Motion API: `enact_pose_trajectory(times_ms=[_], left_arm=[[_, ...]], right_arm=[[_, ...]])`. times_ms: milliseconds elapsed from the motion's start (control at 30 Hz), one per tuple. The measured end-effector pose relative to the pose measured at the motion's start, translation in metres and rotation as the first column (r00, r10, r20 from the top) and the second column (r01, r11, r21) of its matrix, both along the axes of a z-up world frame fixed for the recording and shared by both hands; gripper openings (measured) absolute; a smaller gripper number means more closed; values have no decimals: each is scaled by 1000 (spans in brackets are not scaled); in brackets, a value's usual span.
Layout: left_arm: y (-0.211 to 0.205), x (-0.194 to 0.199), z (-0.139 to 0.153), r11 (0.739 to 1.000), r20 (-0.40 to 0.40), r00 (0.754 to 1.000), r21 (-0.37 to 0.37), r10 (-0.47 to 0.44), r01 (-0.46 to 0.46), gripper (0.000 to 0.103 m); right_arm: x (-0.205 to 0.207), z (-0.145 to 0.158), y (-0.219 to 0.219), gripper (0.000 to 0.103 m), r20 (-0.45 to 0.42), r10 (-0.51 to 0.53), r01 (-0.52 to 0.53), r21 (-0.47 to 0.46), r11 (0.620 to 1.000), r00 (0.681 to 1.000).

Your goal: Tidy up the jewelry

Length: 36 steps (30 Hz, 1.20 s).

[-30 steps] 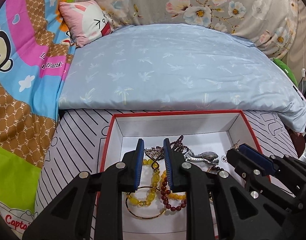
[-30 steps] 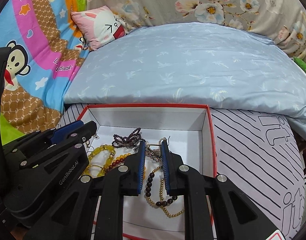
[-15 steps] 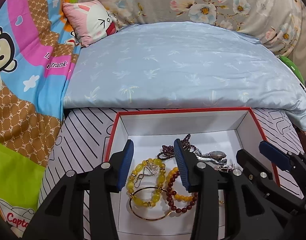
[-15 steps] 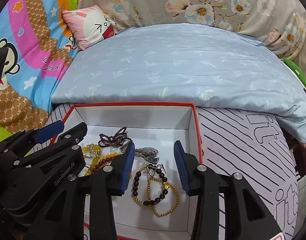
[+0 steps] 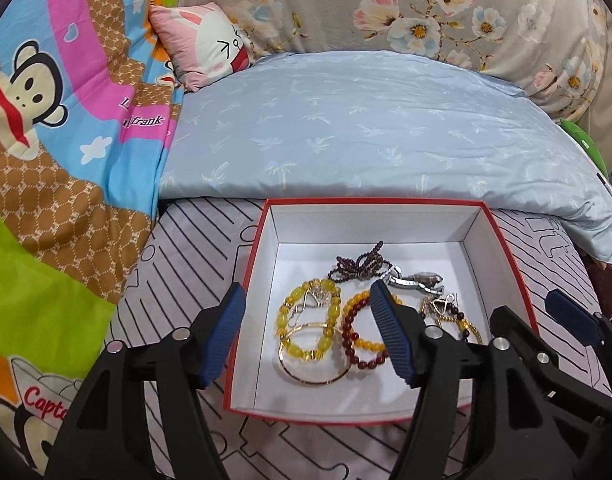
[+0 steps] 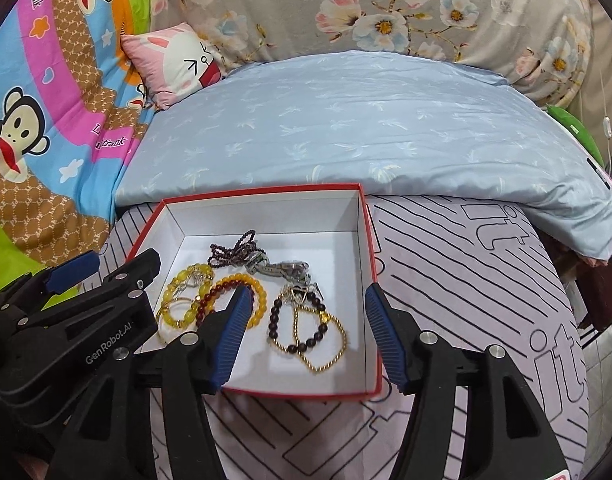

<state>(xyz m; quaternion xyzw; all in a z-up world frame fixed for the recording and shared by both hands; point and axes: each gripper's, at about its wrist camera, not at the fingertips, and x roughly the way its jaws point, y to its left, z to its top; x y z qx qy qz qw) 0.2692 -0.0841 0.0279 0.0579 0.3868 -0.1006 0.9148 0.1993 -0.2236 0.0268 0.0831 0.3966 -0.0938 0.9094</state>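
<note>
Both tongs spread wide over the jewelry box, gripping nothing.

I am holding my left tongs (image 5: 306, 332) and right tongs (image 6: 308, 330) wide open and empty above the red box (image 5: 514, 264), which is sitting on the striped sheet (image 6: 466, 280) of the bed. Inside the box, the yellow bead bracelet (image 5: 310, 316), gold bangle (image 5: 314, 376), dark red bracelet (image 5: 352, 344), watch (image 6: 282, 269) and gold chain (image 6: 326, 354) are lying together.

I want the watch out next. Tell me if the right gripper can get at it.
Probably yes. The right gripper is open above the box, and the watch lies uncovered just beyond its fingers. One strap end touches the dark bead string, which might drag along.
</note>
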Motion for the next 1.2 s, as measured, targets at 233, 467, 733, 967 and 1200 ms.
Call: enact_pose_trajectory(times_ms=[233,467,733,967,1200], left_arm=[[12,-26,7,999,16,999,13,44,-44,86],[23,-46,7,998,8,997,-3,70,-70,94],[27,-64,2,996,8,996,8,88,-88,94],[31,-69,-3,995,-1,995,6,102,-102,94],[34,-71,-4,993,-1,993,-3,115,-115,94]], right_arm=[[-27,6,1,70,16,-29,29,-1,1000,999],[-49,10,7,74,24,-48,49,-29,998,999],[-66,5,12,75,15,-63,63,-39,997,998],[-70,1,15,75,2,-69,69,-33,997,998],[-71,-2,17,75,3,-68,68,-35,997,998]])
